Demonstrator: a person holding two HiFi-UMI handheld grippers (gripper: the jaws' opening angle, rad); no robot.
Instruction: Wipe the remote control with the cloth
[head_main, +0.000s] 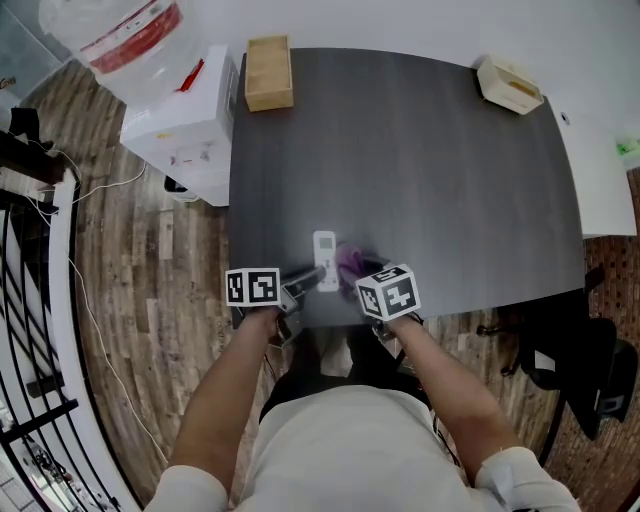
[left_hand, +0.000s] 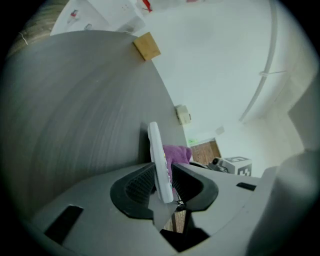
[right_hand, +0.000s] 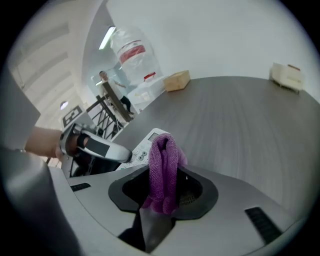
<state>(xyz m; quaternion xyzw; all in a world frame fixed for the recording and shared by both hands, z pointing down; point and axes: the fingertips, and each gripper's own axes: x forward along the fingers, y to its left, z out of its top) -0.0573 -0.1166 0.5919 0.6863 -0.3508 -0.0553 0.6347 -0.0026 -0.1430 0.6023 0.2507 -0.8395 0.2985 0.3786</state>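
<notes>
A white remote control (head_main: 325, 258) sits near the front edge of the dark grey table (head_main: 420, 170). In the left gripper view the remote control (left_hand: 159, 155) stands on its edge between the jaws, and my left gripper (left_hand: 162, 182) is shut on its near end. A purple cloth (head_main: 350, 262) lies just right of the remote. My right gripper (right_hand: 162, 192) is shut on a fold of the cloth (right_hand: 164, 170), which bunches upright between the jaws. In the right gripper view the remote (right_hand: 145, 147) shows just behind the cloth, with the left gripper (right_hand: 100, 147) at its left.
A cardboard box (head_main: 268, 72) stands at the table's far left corner and a beige box (head_main: 510, 85) at the far right. A white water dispenser (head_main: 180, 120) stands left of the table. A black chair (head_main: 580, 370) is at the right, a black railing (head_main: 30, 300) at the far left.
</notes>
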